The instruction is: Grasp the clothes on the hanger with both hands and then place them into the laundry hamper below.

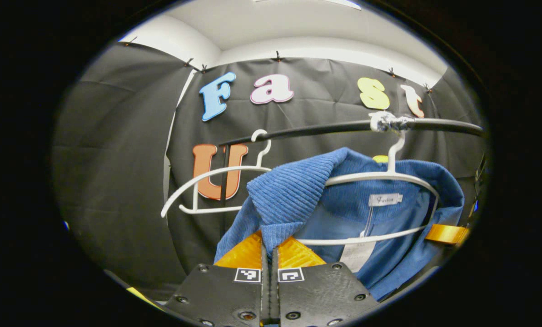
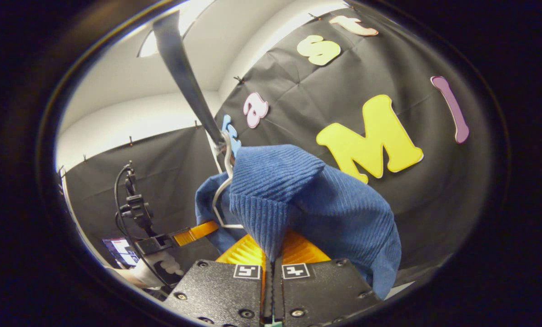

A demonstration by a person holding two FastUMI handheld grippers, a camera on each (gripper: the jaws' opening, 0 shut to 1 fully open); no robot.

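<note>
Blue ribbed garment (image 1: 343,204) hangs on a white hanger (image 1: 389,177) hooked over the black rail (image 1: 325,129). Left claw (image 1: 270,247) pinches a fold of its collar edge, both fingers pressed on the fabric. Right claw (image 2: 271,250) pinches another ribbed fold (image 2: 271,200). Spare white hanger (image 1: 207,181) beside it.

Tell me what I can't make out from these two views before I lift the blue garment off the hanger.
- Laundry hamper: below both views' lower edges; its place is unknown.
- Left gripper fingertips: covered by the blue garment fold.
- Right gripper fingertips: buried in garment cloth too.
- White hanger right shoulder: under the collar, left gripper view.
- Garment label: too small to tell.
</note>
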